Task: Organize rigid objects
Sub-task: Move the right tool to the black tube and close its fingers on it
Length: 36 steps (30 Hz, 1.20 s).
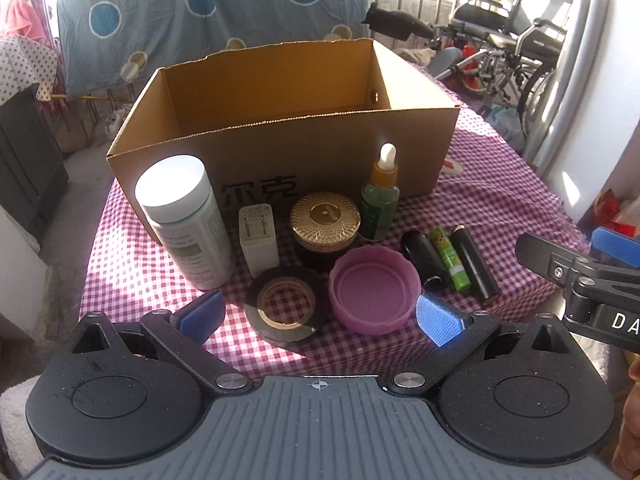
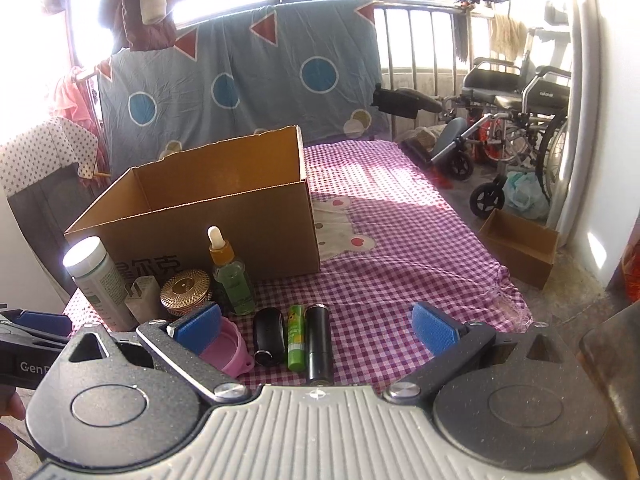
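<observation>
Both the left gripper (image 1: pixel 320 314) and right gripper (image 2: pixel 316 330) hover spread wide and empty at the worktop's near edge, small items lined up before the seemingly empty cardboard box (image 1: pixel 280 120), probably staged for easy loading.

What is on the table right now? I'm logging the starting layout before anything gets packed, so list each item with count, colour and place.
open cardboard box: 1, brown, back of the checked tablecloth, nothing visible inside
white-capped plastic bottle: 1, white and green, front left of box
plug adapter: 1, white, right of bottle
round ribbed-lid jar: 1, gold, centre
dropper bottle: 1, green, right of jar
tape roll: 1, black, front
plastic lid: 1, pink, upturned, right of tape
dark tubes: 2, black, lying flat
lip-balm stick: 1, green, between them
left hand-held gripper: open
right hand-held gripper: open
</observation>
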Motion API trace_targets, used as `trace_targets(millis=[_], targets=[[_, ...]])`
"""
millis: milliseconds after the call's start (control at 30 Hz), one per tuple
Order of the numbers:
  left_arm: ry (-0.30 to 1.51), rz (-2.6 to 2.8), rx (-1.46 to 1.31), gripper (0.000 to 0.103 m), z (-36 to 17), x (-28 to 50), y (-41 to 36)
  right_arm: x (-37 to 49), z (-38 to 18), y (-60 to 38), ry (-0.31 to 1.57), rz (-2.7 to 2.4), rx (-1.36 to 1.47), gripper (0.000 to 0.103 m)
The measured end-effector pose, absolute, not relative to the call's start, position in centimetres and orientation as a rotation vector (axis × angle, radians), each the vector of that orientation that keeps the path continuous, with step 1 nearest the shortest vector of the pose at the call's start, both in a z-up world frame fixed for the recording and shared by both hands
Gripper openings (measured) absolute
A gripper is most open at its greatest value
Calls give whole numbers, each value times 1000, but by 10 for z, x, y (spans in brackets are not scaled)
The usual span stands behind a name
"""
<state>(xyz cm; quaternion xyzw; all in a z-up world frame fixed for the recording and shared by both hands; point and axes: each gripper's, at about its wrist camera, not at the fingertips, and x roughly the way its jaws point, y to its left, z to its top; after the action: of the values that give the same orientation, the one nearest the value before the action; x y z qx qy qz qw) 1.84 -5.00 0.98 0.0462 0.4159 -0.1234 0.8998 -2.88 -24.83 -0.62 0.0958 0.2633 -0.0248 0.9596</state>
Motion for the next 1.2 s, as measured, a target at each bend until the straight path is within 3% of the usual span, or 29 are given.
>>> trace_targets(millis=[367,533,667,933,1000,1200], targets=[[760,-514,100,101,4,18,-90,-27,-13,-302,444,-43,297,103],[804,-633,116,97,-5,26,-116,-14,-23,-328,499,3,388,96],[834,-704,122,92,-13,29,-133,2,-34,-335,566,64,413,77],[866,-786,162,65,-25,27,-150,35,-46,-323,699,203,409,52],[878,-786,149,59,-27,29,-148,44,-47,-318,738,233,410,39],[892,-778,117,48,-30,32,-144,59,-51,-305,821,265,373,26]])
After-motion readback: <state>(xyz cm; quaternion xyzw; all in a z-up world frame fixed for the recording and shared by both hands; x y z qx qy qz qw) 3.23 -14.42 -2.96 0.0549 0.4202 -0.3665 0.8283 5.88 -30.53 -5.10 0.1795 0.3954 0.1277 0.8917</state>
